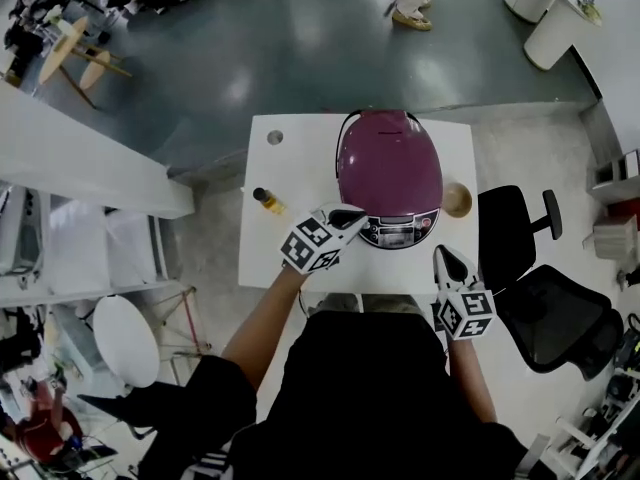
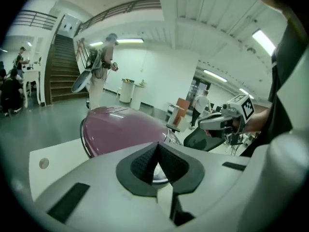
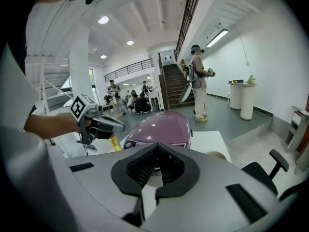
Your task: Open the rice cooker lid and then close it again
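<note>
Cooker (image 1: pixel 390 173): purple, standing on the white surface (image 1: pixel 300 168); the control panel (image 1: pixel 400 231) faces the person.
Lid: down on the cooker, its dome unbroken from back to panel.
Left gripper (image 1: pixel 352 214): at the cooker's front left, tip just beside the panel; whether it touches cannot be told.
Left jaws: pressed together with nothing between them; the cooker's dome shows beyond the tips in the left gripper view.
Right gripper (image 1: pixel 443 255): off the cooker's front right corner, apart from it and pointing toward it.
Right jaws: closed tip to tip and empty; the cooker lies ahead of them in the right gripper view.
Bottle (image 1: pixel 268 200): small and yellowish, on the surface left of the cooker.
Round brown thing (image 1: pixel 457 199): just right of the cooker; too small to identify.
Chair (image 1: pixel 540 298): black, on the floor to the cooker's right.
</note>
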`<state>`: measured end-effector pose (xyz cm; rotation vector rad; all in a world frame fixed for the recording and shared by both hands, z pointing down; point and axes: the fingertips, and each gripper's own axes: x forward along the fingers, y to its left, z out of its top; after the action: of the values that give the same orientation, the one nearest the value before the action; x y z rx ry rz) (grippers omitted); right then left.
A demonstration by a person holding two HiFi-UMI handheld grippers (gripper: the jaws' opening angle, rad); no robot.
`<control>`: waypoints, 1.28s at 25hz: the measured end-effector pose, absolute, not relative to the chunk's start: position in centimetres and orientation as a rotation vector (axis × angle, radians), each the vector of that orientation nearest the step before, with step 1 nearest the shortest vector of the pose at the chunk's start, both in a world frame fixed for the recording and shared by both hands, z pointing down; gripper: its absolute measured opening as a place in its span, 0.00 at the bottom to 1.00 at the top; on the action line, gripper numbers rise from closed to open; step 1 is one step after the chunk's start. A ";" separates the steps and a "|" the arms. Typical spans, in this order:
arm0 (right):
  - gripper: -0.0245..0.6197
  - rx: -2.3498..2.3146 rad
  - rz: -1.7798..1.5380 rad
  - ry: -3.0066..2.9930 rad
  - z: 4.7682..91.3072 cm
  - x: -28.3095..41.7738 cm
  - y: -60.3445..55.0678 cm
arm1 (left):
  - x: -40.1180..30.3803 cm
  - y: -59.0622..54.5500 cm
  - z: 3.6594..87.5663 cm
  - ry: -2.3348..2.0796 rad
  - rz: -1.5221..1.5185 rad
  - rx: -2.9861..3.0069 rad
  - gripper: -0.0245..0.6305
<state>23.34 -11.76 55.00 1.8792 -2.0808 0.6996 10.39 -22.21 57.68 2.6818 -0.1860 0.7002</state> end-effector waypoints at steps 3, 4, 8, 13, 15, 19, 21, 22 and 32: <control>0.04 1.850 0.732 -2.070 55.8 21.7 -9.4 | 8.8 -19.4 57.0 -0.201 0.541 2.684 0.04; 0.04 1.828 0.748 -2.061 56.3 21.1 -8.5 | 8.3 -18.2 56.8 -0.204 0.487 2.672 0.04; 0.04 1.757 0.802 -2.076 57.2 18.7 -6.1 | 6.2 -13.5 56.5 -0.303 0.348 2.617 0.04; 0.04 1.667 0.747 -2.187 56.1 15.9 -6.3 | 0.9 -10.0 55.0 -0.508 0.250 2.621 0.04; 0.04 1.657 0.699 -2.247 54.9 15.4 -6.4 | -1.4 -9.4 54.5 -0.611 0.222 2.602 0.04; 0.04 1.678 0.592 -2.351 51.8 16.5 -4.4 | -2.3 -6.4 53.2 -0.777 0.215 2.596 0.04; 0.04 1.702 0.541 -2.406 50.1 17.8 -2.5 | -1.4 -4.1 52.4 -0.873 0.199 2.607 0.04; 0.04 1.708 0.525 -2.426 49.5 18.5 -1.3 | -0.8 -2.9 52.1 -0.922 0.187 2.609 0.04; 0.04 1.636 0.540 -2.494 50.2 24.9 13.8 | 2.9 12.7 50.7 -1.168 0.149 2.538 0.04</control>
<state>24.87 13.81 50.20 1.6356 -2.4940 0.5395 2.92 12.69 50.70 2.5383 -1.1680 0.1487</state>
